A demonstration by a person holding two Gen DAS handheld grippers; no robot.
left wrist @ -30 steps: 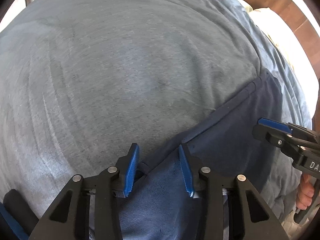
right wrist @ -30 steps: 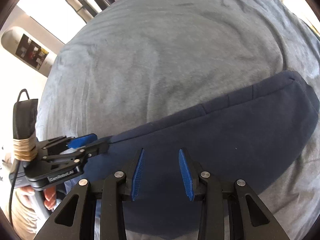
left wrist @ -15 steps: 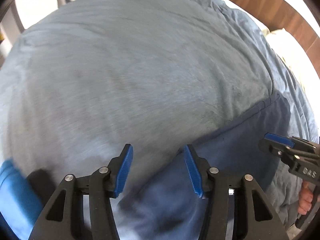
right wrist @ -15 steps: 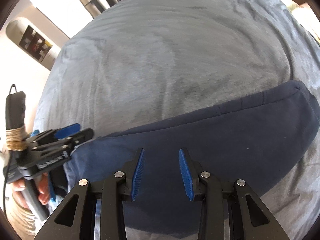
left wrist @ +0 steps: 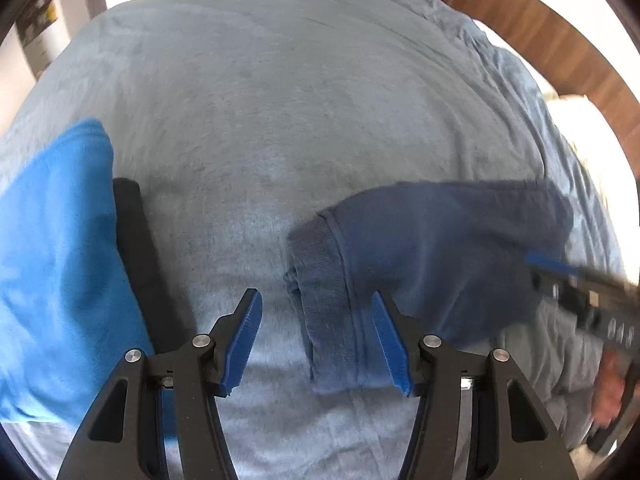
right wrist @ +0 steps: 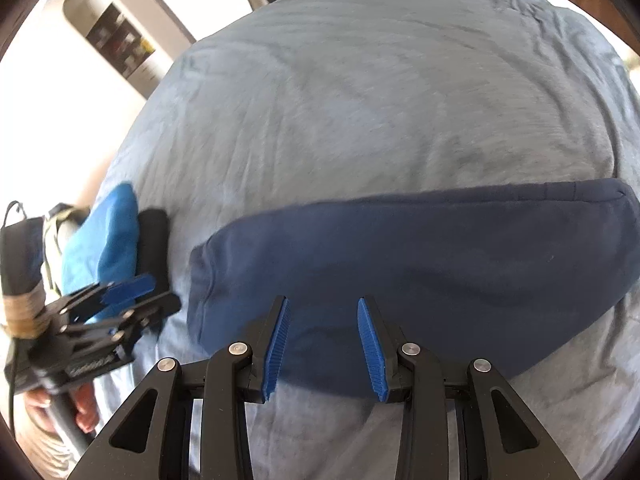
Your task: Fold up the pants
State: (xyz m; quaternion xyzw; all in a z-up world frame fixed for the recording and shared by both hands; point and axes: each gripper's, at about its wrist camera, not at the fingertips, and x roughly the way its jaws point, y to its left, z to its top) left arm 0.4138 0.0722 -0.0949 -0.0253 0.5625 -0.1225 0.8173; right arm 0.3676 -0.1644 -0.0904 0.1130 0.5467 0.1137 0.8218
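Observation:
The dark navy pants [right wrist: 420, 256] lie folded into a long flat band on the grey-blue bed cover [right wrist: 360, 100]. In the left wrist view the pants [left wrist: 432, 248] show their ribbed waistband end just ahead of the fingers. My left gripper [left wrist: 318, 340] is open and empty, raised just short of that end. My right gripper [right wrist: 324, 344] is open and empty, over the near edge of the pants. The left gripper also shows in the right wrist view [right wrist: 120, 300], left of the pants and apart from them.
A bright blue folded garment [left wrist: 56, 264] and a black one [left wrist: 140, 256] beside it lie on the bed to the left of the pants. A wooden headboard [left wrist: 560, 52] runs along the far right. The bed's left edge drops off near a white wall.
My left gripper has let go of the pants' end, opened wider and pulled back to the left, bringing the blue and black garments into view. My right gripper has drawn back a little.

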